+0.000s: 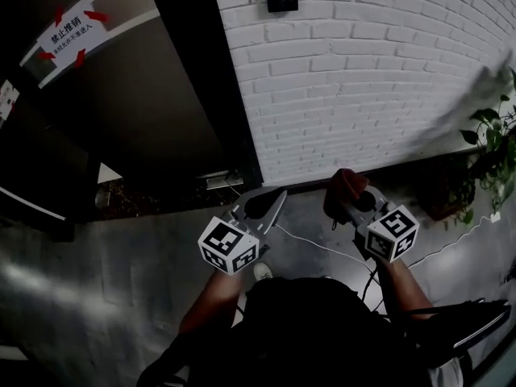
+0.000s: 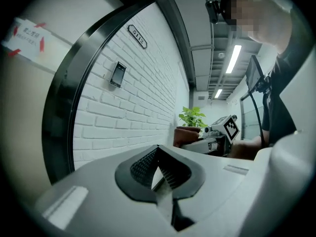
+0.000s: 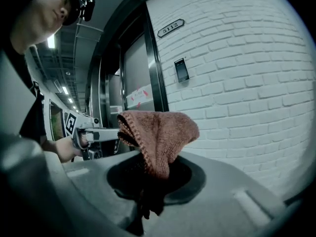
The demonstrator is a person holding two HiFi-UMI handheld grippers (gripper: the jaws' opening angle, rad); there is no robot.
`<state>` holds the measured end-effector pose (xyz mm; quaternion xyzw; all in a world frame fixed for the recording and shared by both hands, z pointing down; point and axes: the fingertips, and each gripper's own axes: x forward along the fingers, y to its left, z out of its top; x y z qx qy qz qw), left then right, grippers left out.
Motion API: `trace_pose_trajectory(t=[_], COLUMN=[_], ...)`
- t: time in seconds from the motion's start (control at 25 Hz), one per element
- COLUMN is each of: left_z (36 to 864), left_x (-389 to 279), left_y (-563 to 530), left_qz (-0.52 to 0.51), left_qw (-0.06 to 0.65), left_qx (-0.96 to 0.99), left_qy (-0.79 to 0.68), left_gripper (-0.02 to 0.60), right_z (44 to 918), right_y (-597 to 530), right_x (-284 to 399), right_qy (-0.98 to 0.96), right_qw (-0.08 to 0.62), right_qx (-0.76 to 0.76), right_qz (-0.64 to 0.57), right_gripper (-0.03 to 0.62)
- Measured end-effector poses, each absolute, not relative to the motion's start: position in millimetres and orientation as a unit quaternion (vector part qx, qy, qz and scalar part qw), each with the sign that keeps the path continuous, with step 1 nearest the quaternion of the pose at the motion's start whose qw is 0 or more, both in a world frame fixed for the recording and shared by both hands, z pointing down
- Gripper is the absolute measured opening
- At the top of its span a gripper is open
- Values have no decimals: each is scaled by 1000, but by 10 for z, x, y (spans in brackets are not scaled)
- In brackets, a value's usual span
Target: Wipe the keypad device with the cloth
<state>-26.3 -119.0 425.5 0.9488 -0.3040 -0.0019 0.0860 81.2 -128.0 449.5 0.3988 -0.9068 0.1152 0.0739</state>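
- The right claw [image 3: 154, 174] is clenching the brown cloth [image 3: 159, 132], which is bunching up above its jaws.
- The left claw [image 2: 159, 157] is sitting clenched, holding nothing.
- The keypad device [image 3: 181, 69] is hanging on the brick wall [image 3: 237, 83], at 1 o'clock from the cloth, well apart.

- Office-type building corridor.
- White brick wall [image 1: 363, 71] carries room number plate [image 3: 170, 27] marked "5112" and a keypad device [image 3: 181, 69].
- Dark-framed door [image 1: 173, 95] bears a posted notice [image 1: 72, 31].
- Ceiling strip lights [image 2: 232, 58] overhead; potted plant [image 2: 192, 117] by the wall.

Grey floor [image 1: 105, 297], potted plant [image 1: 488, 164] at far right by the brick wall [image 1: 363, 71], white cable [image 1: 322, 247] across the middle.
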Motion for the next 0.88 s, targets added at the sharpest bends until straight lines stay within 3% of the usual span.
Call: trace_pose_trajectory(t=[0.52,0.88], left_z=[4493,4477], left_x=[426,398], left_y=[-259,-235], left_qz=[4,17], left_qw=[104,114], left_qx=[911,910], left_qy=[-399,-399], left_gripper=[17,17], right_z=[4711,4622], right_y=[-478,-424], right_x=[1481,1453], right_qy=[-939,-939], right_qw=[82,66], right_qx=[314,316], right_qz=[117,119], right_gripper=[46,46])
